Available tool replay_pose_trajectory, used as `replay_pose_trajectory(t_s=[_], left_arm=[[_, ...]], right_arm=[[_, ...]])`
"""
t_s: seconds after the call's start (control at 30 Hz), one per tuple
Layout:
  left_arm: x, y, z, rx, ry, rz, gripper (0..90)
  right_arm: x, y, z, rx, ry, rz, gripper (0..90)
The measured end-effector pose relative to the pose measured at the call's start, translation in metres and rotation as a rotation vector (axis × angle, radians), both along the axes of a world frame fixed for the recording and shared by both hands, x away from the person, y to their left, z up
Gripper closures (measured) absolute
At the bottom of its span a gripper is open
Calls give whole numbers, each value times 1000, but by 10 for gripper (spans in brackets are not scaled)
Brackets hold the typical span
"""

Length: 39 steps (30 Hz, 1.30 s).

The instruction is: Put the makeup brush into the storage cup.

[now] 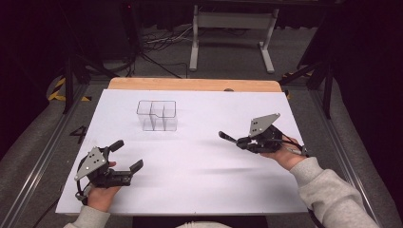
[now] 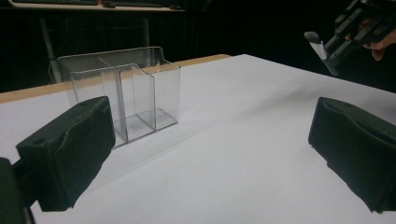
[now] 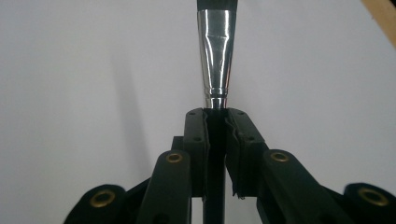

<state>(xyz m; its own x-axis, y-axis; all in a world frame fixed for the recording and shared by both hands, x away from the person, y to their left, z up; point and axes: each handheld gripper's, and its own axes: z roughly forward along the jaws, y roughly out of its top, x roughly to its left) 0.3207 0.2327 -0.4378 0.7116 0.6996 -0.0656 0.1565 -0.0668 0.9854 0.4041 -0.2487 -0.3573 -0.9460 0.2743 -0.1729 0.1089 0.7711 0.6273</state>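
Looking first at what is nearest, we are seeing the left gripper [image 1: 124,156] resting low at the near left of the white table [image 1: 199,166], its jaws standing spread wide with nothing between them and only bare table showing in the gap in the left gripper view. Moving across, we are seeing the right gripper [image 3: 215,119] raised over the table's right side with its jaws pressed together, pinching a slim brush [image 3: 217,60] by its dark handle. The brush is showing a shiny silver ferrule that is widening away from the pads, and its far end is pointing toward the middle of the table in the high view [image 1: 227,137]. In the left gripper view we are catching that same brush [image 2: 318,46] sticking out from the right gripper [image 2: 334,51], up in the air. Farther back, a clear plastic organizer [image 1: 157,115] with several compartments is standing upright on the table, well apart from both grippers and the brush
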Motion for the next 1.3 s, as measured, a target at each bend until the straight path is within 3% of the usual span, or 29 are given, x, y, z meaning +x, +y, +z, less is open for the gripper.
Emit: replay_pose_trajectory(t_s=[0.2, 0.53, 0.57, 0.67, 0.8, 1.07, 1.3], left_arm=[[0, 1, 0, -3, 1, 2, 11], [0, 0, 0, -6, 0, 2, 11], [0, 0, 0, -6, 0, 2, 11], [0, 0, 0, -3, -2, 0, 11], [0, 1, 0, -3, 2, 2, 11], [1, 1, -1, -4, 4, 2, 11], [1, 0, -1, -2, 4, 0, 11]], right_arm=[[-5, 1, 0, 105, -34, 11, 795], [-11, -3, -8, 357, -95, -1, 795], [-11, -3, -8, 357, -95, -1, 795], [-11, -2, -11, 450, -123, -18, 795], [-11, -1, -13, 528, -131, -17, 795], [-12, 10, -22, 600, -140, 11, 795], [-14, 22, -38, 699, -132, 25, 795]])
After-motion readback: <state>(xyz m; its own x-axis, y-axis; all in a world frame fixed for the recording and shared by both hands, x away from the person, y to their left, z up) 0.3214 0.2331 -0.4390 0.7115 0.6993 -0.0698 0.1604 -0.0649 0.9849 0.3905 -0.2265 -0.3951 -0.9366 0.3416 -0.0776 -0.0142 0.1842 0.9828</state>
